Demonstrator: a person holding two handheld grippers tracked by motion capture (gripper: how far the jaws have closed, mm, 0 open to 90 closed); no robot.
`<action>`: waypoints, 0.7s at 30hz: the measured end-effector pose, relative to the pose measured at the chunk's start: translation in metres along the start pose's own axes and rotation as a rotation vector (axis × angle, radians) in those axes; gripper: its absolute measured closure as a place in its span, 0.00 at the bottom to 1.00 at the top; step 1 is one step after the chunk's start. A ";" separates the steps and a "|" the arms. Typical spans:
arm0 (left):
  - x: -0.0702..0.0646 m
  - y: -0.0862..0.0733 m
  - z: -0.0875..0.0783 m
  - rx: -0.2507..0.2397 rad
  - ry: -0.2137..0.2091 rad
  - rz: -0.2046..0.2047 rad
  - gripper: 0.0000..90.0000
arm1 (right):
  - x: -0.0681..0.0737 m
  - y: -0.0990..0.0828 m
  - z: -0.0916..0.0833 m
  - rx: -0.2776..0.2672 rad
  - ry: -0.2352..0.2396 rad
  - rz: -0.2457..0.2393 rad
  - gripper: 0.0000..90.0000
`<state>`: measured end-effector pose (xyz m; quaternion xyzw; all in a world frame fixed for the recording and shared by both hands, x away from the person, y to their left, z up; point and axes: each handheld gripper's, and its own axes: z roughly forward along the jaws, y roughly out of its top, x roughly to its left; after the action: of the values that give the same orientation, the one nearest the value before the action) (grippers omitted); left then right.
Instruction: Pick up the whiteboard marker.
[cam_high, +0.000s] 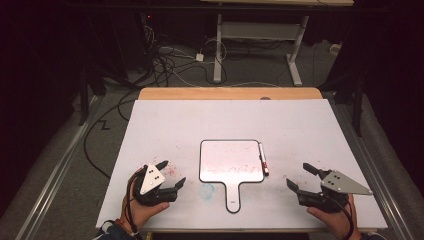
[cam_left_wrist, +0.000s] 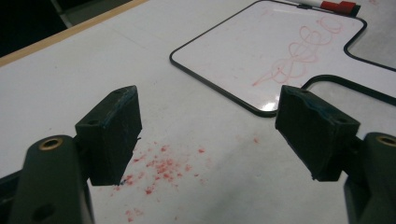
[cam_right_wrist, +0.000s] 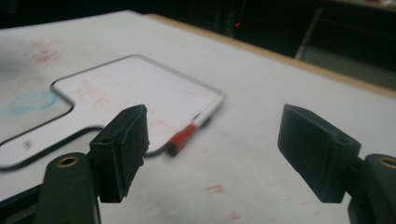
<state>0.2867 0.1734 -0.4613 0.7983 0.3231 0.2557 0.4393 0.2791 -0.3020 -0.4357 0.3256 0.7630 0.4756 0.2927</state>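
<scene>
The marker (cam_high: 263, 161) lies along the whiteboard's (cam_high: 230, 161) right edge, its length running away from the person. It sits ahead and to the left of the right gripper (cam_high: 300, 176), which is nearer than the left gripper (cam_high: 170, 172). Both grippers' jaws stand wide and empty.

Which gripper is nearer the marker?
The right gripper: the marker lies along the whiteboard's right edge, facing it; the left gripper sits beyond the board.
</scene>
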 end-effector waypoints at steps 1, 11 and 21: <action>0.000 0.001 0.000 -0.006 0.005 0.012 0.24 | 0.000 0.000 0.000 0.000 0.000 0.000 0.28; -0.001 -0.002 0.007 0.055 -0.025 0.056 0.21 | -0.002 0.002 0.008 0.047 0.015 -0.023 0.27; -0.005 -0.004 0.011 0.099 -0.019 0.095 0.21 | -0.010 0.005 0.024 0.160 0.105 0.065 0.36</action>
<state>0.2899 0.1656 -0.4701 0.8359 0.2927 0.2524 0.3898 0.3044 -0.2951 -0.4386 0.3473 0.8018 0.4387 0.2096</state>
